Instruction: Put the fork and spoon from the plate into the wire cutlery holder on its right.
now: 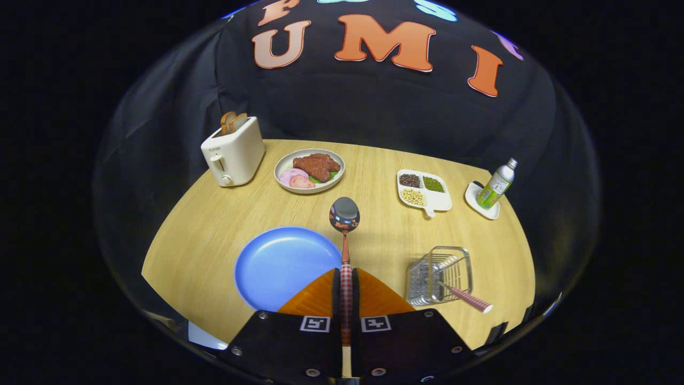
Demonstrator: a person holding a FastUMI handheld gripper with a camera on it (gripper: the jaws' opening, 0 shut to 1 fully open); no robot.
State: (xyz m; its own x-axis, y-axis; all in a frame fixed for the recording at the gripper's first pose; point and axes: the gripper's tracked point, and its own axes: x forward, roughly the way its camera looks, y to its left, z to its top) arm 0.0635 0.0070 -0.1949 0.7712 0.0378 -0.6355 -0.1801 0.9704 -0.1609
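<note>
My hand-held gripper (pixel 346 283) is closed tight on the spoon (pixel 344 215); both fingers (pixel 316 297) press its checked handle, w/ the bowl sticking out ahead of them, raised over the desk (pixel 374 166). The blue plate (pixel 278 262) sits empty just beside the fingers on their left, near the desk's front edge. The wire cutlery holder (pixel 439 274) stands to the right of the plate, also by the front edge, apart from the spoon. One checked-handle utensil (pixel 470 299) is in the holder already, handle poking out toward the front-right; can't see its head, so can't confirm it's the fork. Further back: toaster (pixel 233 151) w/ bread at the back-left corner, a plate of food (pixel 309 170) next to it, a divided tray of beans (pixel 424 191) right of centre, and a green bottle (pixel 497 184) on a small white dish toward the back-right edge.
</note>
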